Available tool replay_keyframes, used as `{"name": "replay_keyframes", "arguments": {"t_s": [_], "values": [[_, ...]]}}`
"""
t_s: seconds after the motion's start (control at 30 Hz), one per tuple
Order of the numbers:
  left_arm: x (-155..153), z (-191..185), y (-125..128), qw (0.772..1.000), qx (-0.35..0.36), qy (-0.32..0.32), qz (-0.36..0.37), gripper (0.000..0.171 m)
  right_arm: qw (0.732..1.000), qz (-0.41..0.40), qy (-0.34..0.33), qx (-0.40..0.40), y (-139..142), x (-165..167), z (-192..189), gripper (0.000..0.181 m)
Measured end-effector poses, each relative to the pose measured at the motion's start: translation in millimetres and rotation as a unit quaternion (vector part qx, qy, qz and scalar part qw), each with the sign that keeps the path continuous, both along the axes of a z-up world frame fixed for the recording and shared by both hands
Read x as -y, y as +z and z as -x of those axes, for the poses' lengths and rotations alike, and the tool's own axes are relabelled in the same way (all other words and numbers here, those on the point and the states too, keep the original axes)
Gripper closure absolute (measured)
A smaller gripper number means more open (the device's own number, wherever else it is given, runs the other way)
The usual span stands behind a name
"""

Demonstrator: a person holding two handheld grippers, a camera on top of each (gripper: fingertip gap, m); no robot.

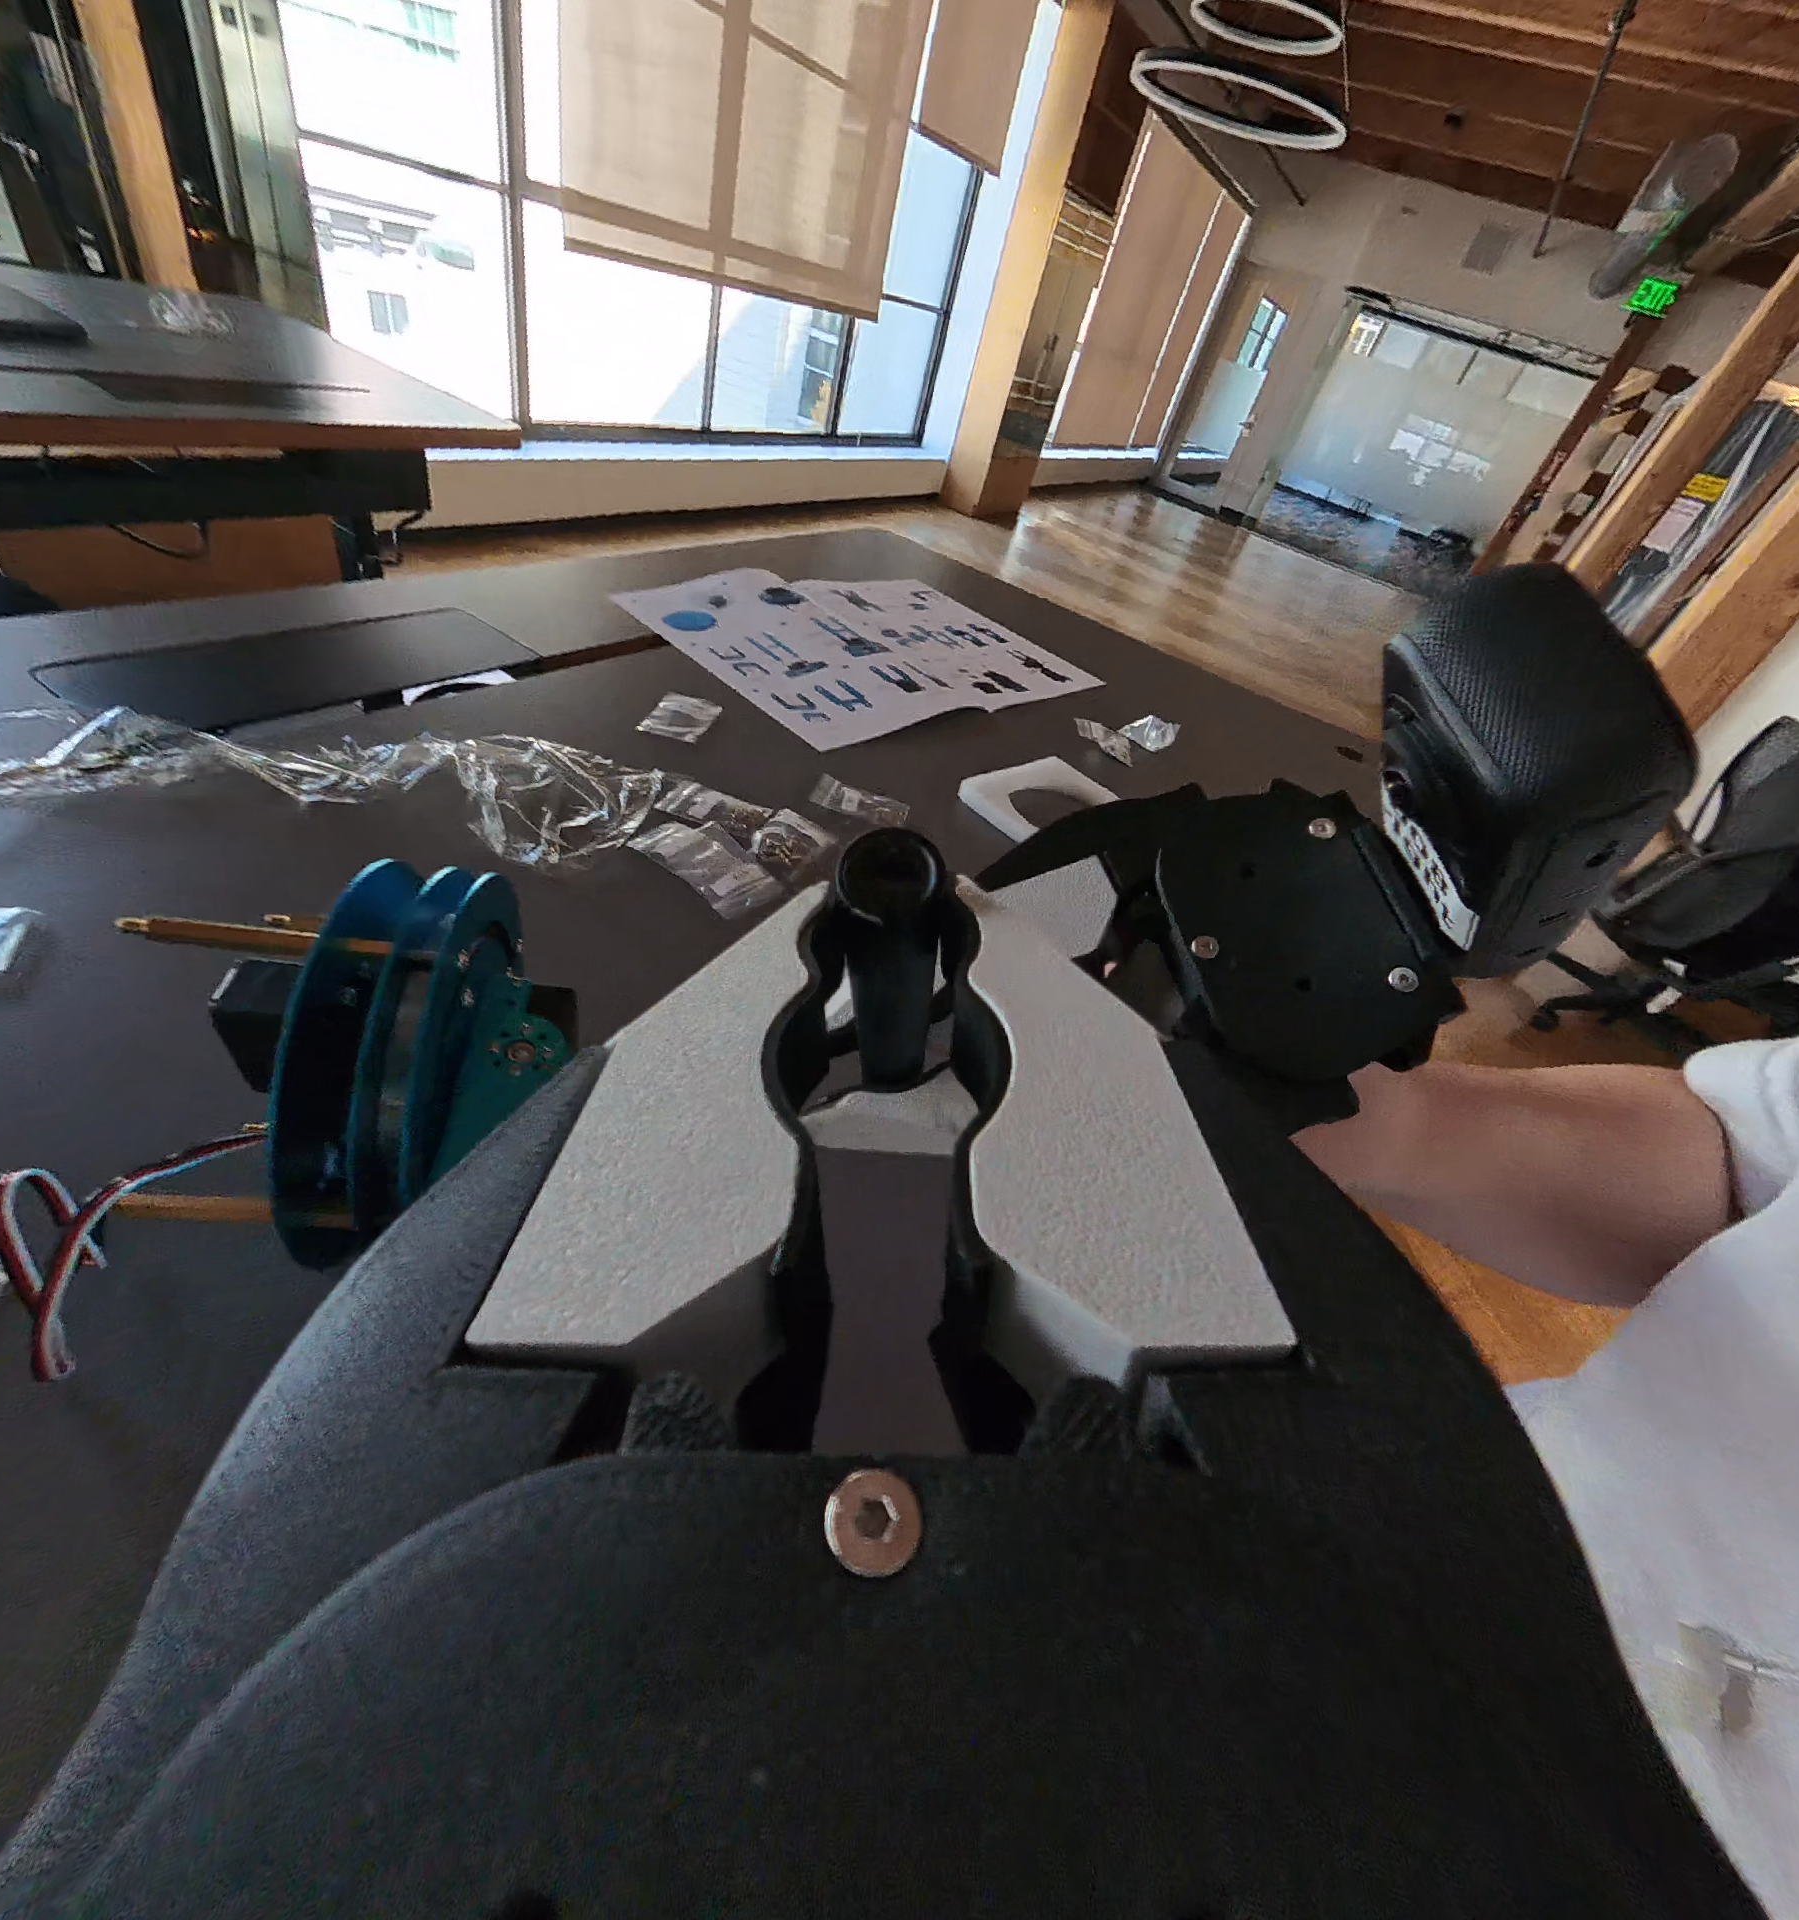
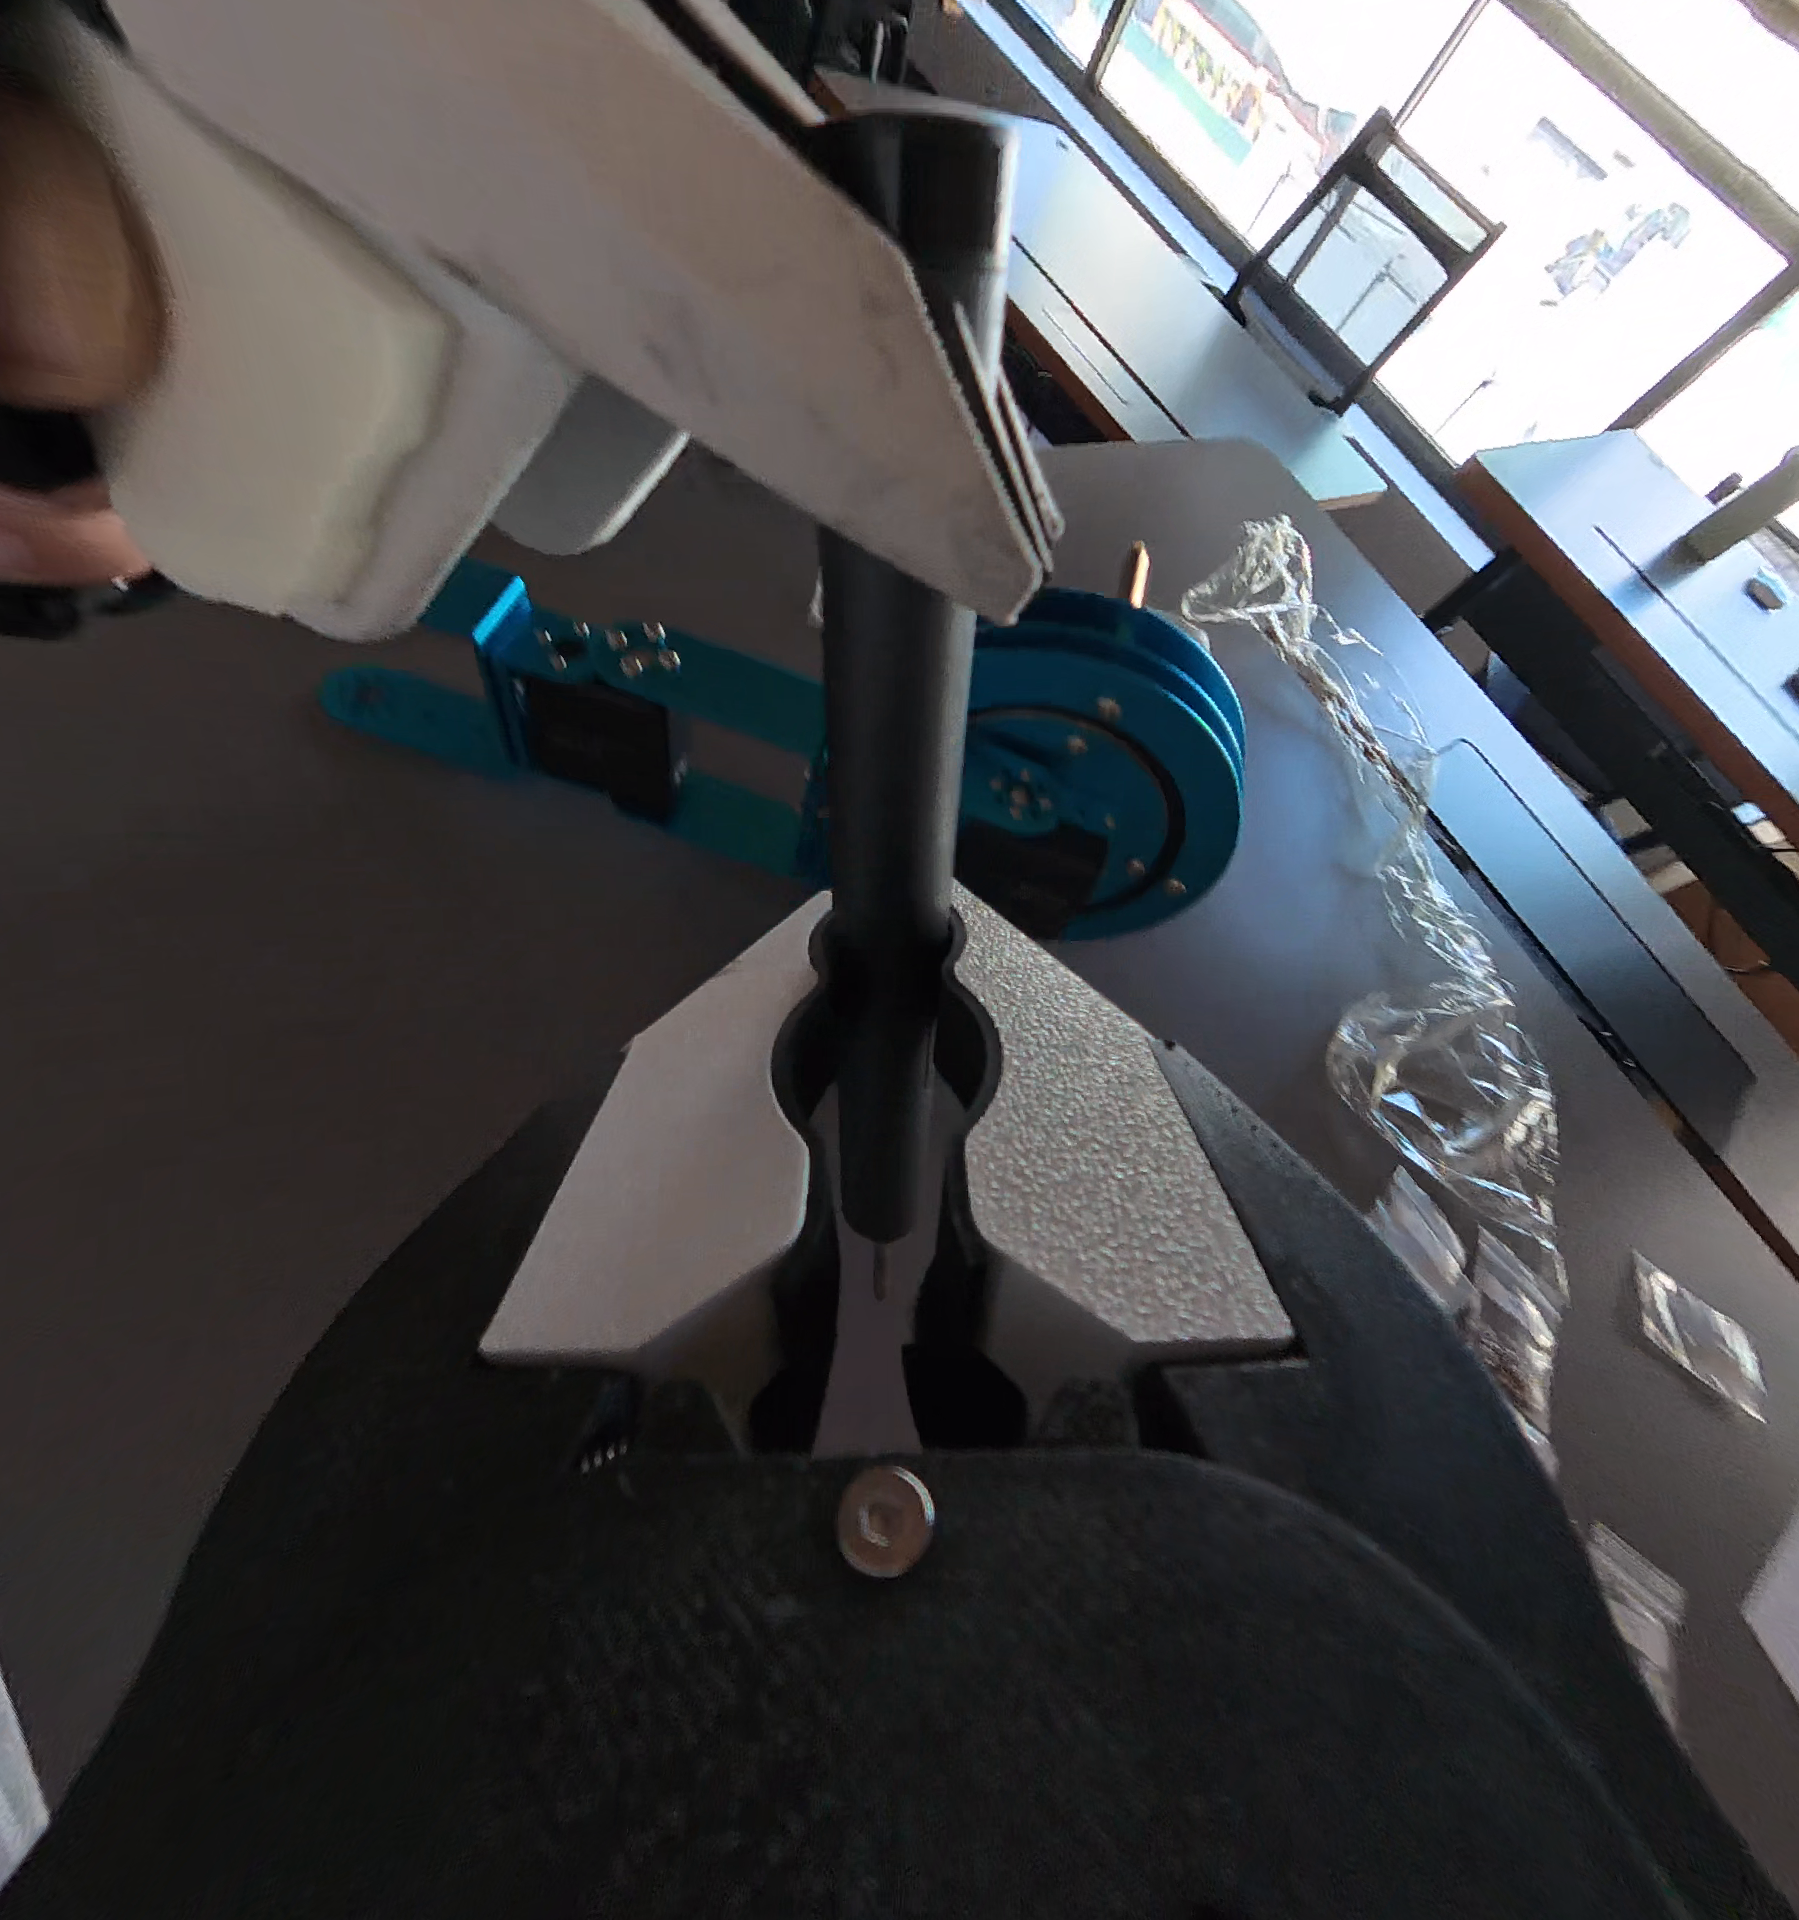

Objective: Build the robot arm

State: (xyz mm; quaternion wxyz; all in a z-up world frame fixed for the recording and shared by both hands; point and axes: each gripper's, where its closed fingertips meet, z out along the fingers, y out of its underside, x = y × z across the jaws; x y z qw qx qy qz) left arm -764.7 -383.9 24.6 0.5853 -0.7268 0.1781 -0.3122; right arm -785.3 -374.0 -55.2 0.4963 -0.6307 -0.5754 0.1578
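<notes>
Clamped together on a black screwdriver-like tool (image 1: pixel 887 997): left gripper (image 1: pixel 890 914) at the hollow end, right gripper (image 2: pixel 890 930) shut around the other, thin metal tip pointing back between its fingers. Just left, untouched on the desk (image 1: pixel 95 1039), a blue disc assembly (image 1: pixel 396 1060); farther off, crumpled clear wrap (image 1: pixel 521 779) and a printed sheet (image 1: pixel 853 655). Only in the right wrist view: that tip and the assembly's flat blue arm (image 2: pixel 583 727). Only in the left: the sheet's full spread, small parts bags (image 1: pixel 729 842).
</notes>
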Motion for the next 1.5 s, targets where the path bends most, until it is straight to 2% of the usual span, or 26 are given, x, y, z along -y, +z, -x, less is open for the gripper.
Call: {"name": "replay_keyframes", "arguments": {"t_s": [0.2,0.33,0.4,0.53,0.7,0.87,1.0,1.13,1.27,1.5], "values": [[6,-21,-9,1.000,-0.003,-0.008,0.005,0.147,0.998,-0.051,0.000,0.031,-2,-10,-40,0.170],[7,-35,-22,0.999,-0.015,0.011,0.032,0.133,0.996,-0.051,0.037,0.060,-10,-4,-74,0.170],[14,-35,-33,0.998,-0.027,0.035,0.048,0.126,0.993,-0.041,0.072,0.088,-23,6,-95,0.170],[36,-1,-67,0.985,-0.072,0.139,0.075,0.127,0.974,-0.022,0.131,0.182,-64,17,-143,0.171],[77,46,-84,0.966,-0.041,0.234,0.098,0.128,0.950,0.030,0.175,0.257,-102,17,-183,0.170],[87,89,-90,0.939,-0.157,0.291,0.089,0.118,0.946,0.039,0.187,0.263,-108,5,-187,0.170],[75,108,-95,0.936,-0.205,0.266,0.101,0.108,0.939,0.015,0.206,0.275,-108,-4,-183,0.170],[60,117,-117,0.933,-0.255,0.216,0.137,0.105,0.935,0.005,0.213,0.285,-108,-10,-176,0.166],[45,129,-138,0.921,-0.308,0.186,0.149,0.111,0.931,-0.010,0.221,0.291,-107,-11,-169,0.163],[35,125,-150,0.942,-0.293,0.097,0.134,0.136,0.926,0.002,0.188,0.329,-109,-17,-159,0.164]]}}
